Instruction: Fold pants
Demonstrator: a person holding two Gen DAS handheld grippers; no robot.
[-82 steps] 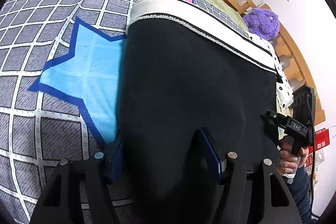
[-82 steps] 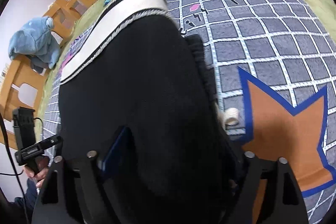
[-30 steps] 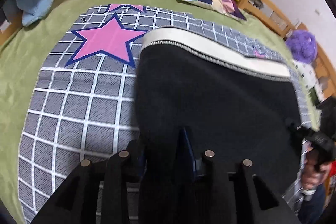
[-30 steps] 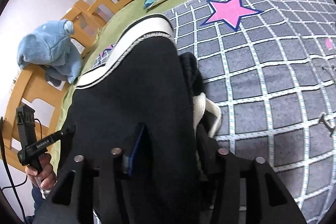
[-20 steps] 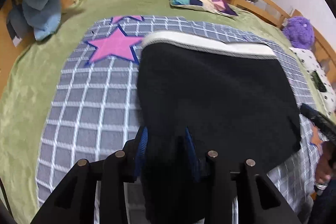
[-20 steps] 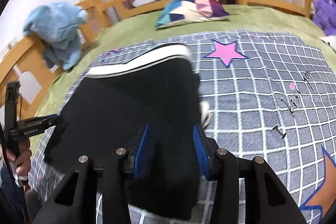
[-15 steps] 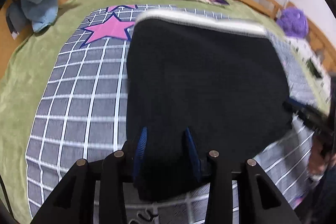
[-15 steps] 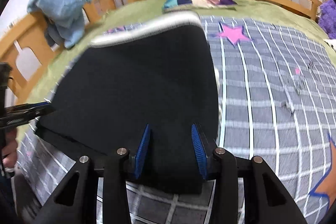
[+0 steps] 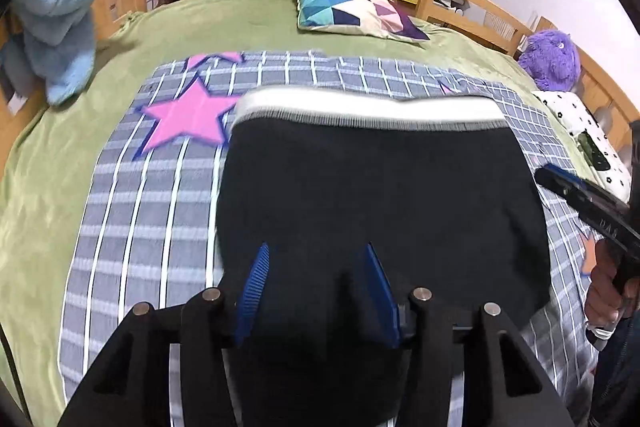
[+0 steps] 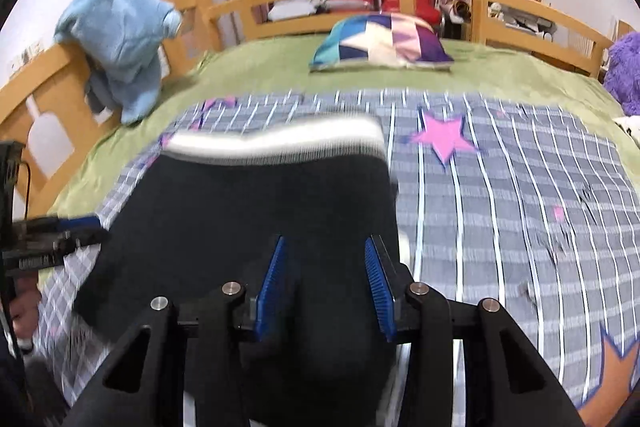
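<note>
The black pants [image 9: 380, 195] lie folded on the checked blanket [image 9: 152, 195] across the bed, white waistband [image 9: 368, 107] at the far edge toward the headboard. A second ago both claws were pinching the near edge low against the cloth; now they have lifted back and the whole folded bundle shows from above. The left claw [image 9: 316, 283] is opening, its blue pads clear of the dark fabric beneath — no pinch there that I can see. The right claw [image 10: 326, 287] stands part spread, and though cloth shows between its pads, I can't tell whether they press on it. To my eye this fold has just been laid down and let go. The pants' near edge is hidden under the claw bodies, both views are smeared by motion, and only a bit of the right hand [image 9: 604, 295] shows.
</note>
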